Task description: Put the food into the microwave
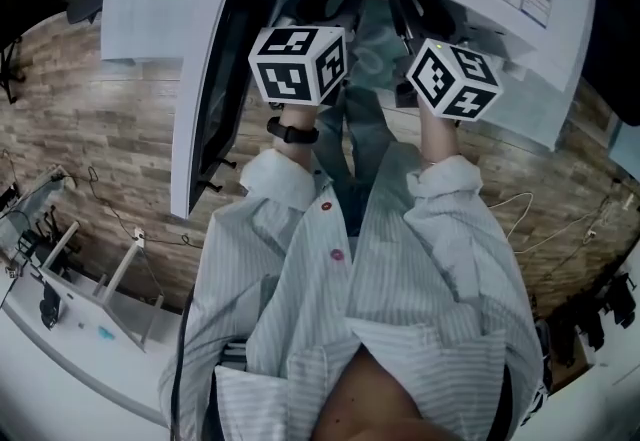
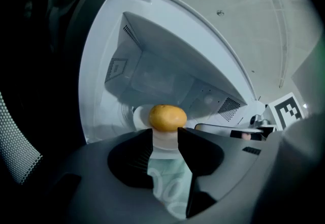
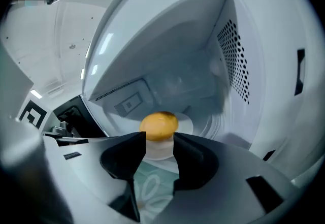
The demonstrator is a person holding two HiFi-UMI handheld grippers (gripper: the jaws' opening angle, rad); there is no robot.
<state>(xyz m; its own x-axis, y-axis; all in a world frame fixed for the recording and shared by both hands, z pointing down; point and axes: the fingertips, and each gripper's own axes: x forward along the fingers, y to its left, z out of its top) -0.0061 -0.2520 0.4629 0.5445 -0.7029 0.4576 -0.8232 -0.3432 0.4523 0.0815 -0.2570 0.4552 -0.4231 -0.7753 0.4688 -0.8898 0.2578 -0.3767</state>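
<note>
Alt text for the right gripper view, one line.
A round orange-yellow food sits on a white dish inside the open microwave, seen between the open jaws of the right gripper.

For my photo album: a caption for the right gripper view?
Right gripper, open, before round yellow food inside the microwave.

Round orange food [image 2: 167, 117], maybe bread, inside open microwave [image 2: 152, 70].
</note>
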